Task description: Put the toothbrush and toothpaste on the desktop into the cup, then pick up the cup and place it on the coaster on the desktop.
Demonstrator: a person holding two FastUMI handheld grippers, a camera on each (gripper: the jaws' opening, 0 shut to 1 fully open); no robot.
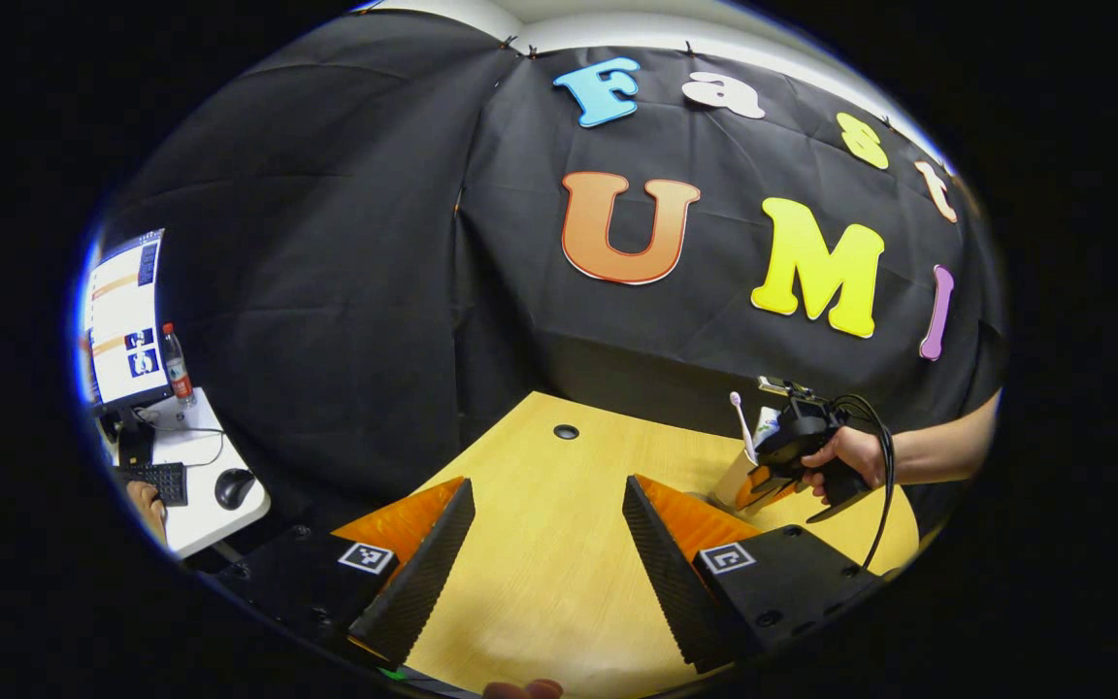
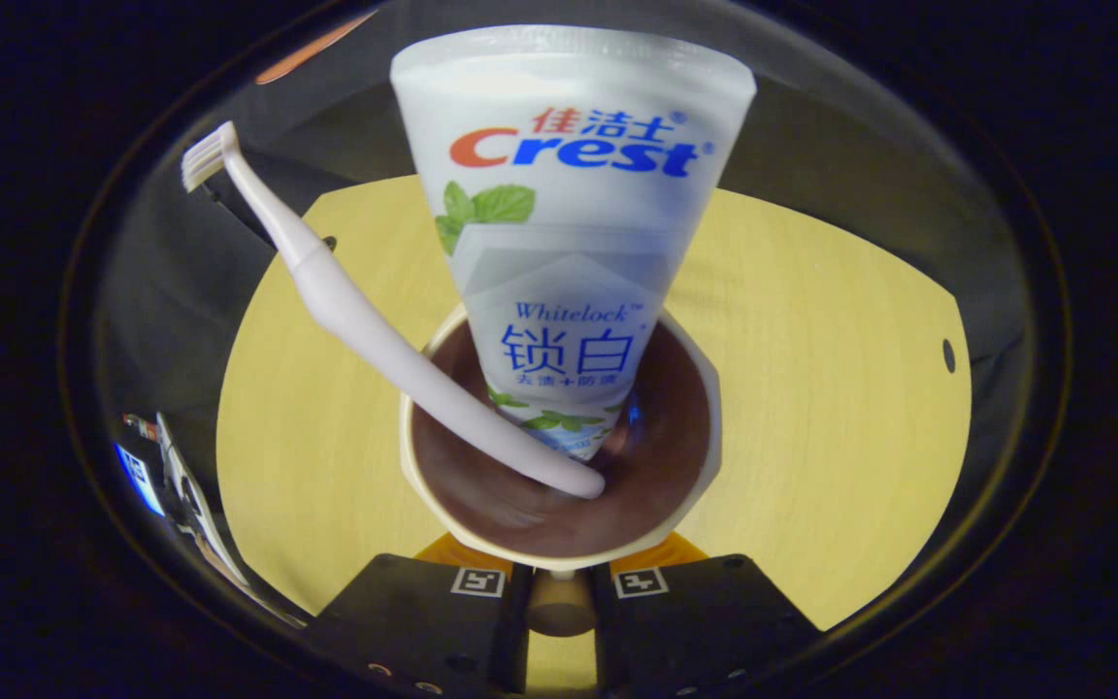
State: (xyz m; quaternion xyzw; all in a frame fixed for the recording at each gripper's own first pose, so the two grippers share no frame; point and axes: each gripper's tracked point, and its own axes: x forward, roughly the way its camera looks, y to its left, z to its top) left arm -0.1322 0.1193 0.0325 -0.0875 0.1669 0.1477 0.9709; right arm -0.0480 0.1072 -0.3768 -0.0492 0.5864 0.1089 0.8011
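A: Where are the toothbrush and the toothpaste sitting?

B: Both are standing inside the cup [image 2: 559,466]. In the right gripper view the toothpaste tube [image 2: 569,233] is rising upright from the middle of the cup, and the toothbrush [image 2: 365,330] is leaning to the left side, its bristle head up and its handle end resting in the cup bottom.

A: And what is the right gripper [image 2: 559,592] doing?

B: Its fingers are closing on the near part of the cup, one on each side, so it is gripping the cup. In the left gripper view a hand [image 1: 845,456] is holding this gripper at the far right side of the wooden worktop [image 1: 559,544], with the cup in front of it.

A: What about the left gripper [image 1: 549,553]?

B: Its fingers are standing wide apart above the bare worktop and are holding nothing. To the far left, a monitor [image 1: 122,320], a bottle [image 1: 176,364], a keyboard [image 1: 156,481] and a mouse [image 1: 234,487] are sitting on a white side table [image 1: 205,510].
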